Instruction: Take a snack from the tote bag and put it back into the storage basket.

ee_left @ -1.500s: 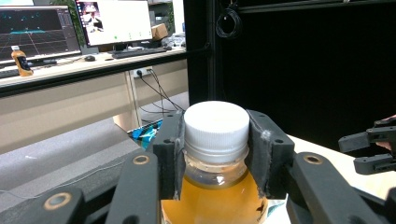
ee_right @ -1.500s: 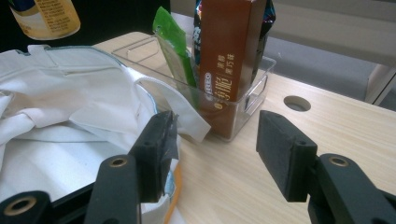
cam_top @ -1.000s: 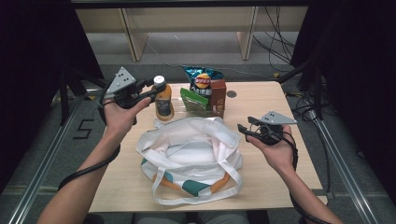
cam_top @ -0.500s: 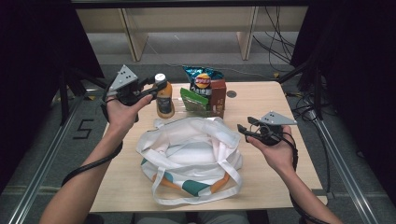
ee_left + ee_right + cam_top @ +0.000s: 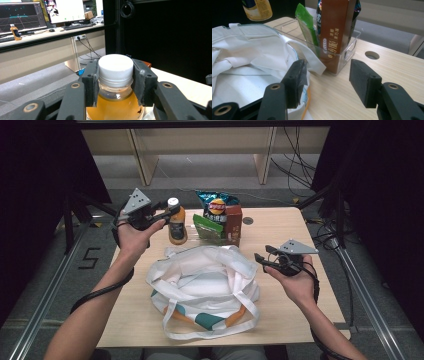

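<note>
The left tool (image 5: 169, 214) pinches the clear plastic bottle of amber drink with a white screw cap (image 5: 176, 222) just under the cap: in the left gripper view its two black pads (image 5: 90, 82) press on either side of the bottle's neck (image 5: 115, 86), and the cap stands upright between and slightly above them. From the high view the bottle sits at the far left of the pale wooden worktop (image 5: 295, 232), directly ahead of that tool; whether its base rests on the wood or hangs just clear of it I cannot tell from this angle.

The right tool (image 5: 261, 259) is spread with nothing between its pads. In the right gripper view the gap between the pads (image 5: 295, 81) frames bare wood. The white cloth tote bag with green and orange trim (image 5: 202, 290) lies to the left of that tool, and the left pad sits just over the bag's edge (image 5: 249, 67). Straight ahead of the right tool, near it, stands a clear plastic bin (image 5: 350, 48). It holds a brown upright carton with white print (image 5: 334, 27), a green packet (image 5: 305, 27) and, behind them, a dark crisp bag (image 5: 216, 206). A round hole in the worktop (image 5: 372, 55) lies beyond the right pad.

Seen from above, the bag fills the middle of the worktop between the two tools. The bin is just beyond the bag's far rim, and the bottle is just left of the bin.
</note>
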